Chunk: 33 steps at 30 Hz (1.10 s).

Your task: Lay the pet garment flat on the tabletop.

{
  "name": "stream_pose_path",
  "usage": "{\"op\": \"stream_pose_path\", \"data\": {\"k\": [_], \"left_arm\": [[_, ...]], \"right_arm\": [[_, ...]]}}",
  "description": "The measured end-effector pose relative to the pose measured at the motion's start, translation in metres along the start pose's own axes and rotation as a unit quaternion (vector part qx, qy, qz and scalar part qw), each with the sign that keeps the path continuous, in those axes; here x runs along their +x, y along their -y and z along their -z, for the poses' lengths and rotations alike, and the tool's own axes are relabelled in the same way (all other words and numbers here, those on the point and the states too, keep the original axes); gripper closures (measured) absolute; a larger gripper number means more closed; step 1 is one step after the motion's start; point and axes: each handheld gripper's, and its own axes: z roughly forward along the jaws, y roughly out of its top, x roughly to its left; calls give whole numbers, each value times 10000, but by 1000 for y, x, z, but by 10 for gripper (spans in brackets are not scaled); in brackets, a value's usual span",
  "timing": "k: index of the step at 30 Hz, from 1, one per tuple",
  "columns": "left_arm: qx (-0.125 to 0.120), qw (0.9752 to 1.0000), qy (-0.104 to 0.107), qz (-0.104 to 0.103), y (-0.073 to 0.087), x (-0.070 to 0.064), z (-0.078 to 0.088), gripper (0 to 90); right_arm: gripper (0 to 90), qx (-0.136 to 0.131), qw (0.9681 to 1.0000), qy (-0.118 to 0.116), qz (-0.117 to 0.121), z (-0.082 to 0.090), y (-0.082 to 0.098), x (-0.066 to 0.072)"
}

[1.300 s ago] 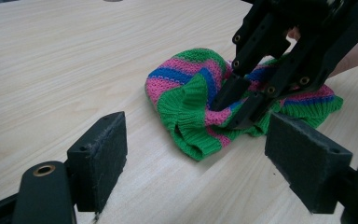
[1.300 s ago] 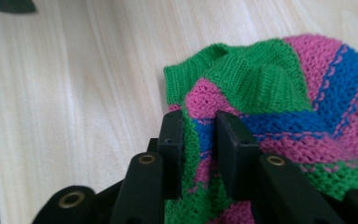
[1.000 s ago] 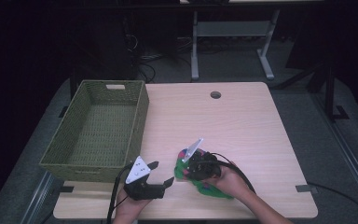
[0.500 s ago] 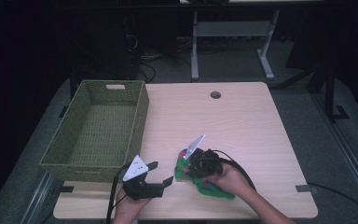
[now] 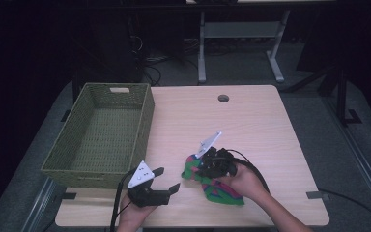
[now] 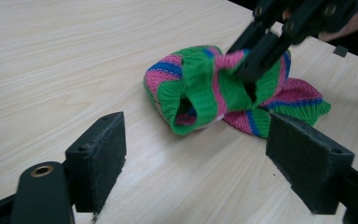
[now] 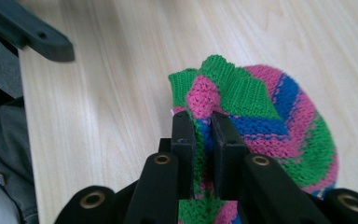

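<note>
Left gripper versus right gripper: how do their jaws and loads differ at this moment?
The left gripper has its jaws wide apart with nothing between them; the right gripper is clamped on the striped knit piece. The left points at the knit from beside the wicker basket; the right lifts one fold. Both are black and hand-held.

no readable text, labels, brands or numbers anywhere

Left gripper (image 5: 166, 180) low, jaws wide apart, right gripper (image 5: 193, 166) apparently raised, jaws pinched nearly together
</note>
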Motion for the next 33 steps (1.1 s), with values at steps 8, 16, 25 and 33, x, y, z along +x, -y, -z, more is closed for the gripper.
{"op": "stream_pose_path", "data": {"k": [8, 16, 25, 33], "left_arm": [[11, 9998, 199, -24, -3, -2, -4, 233], [-7, 9995, 139, -281, -11, -6, -9, 246], [15, 9995, 161, -253, -16, 1, -18, 253], [233, 9989, 83, -391, -19, 4, -41, 299]], "right_arm": [[807, -208, 9998, -5, -49, 24, 1, -7], [807, -419, 9990, -29, -119, 48, 2, -16], [807, -613, 9979, 31, -187, 73, 1, -17], [807, -806, 9966, -1, -157, 88, 2, -17]]}}
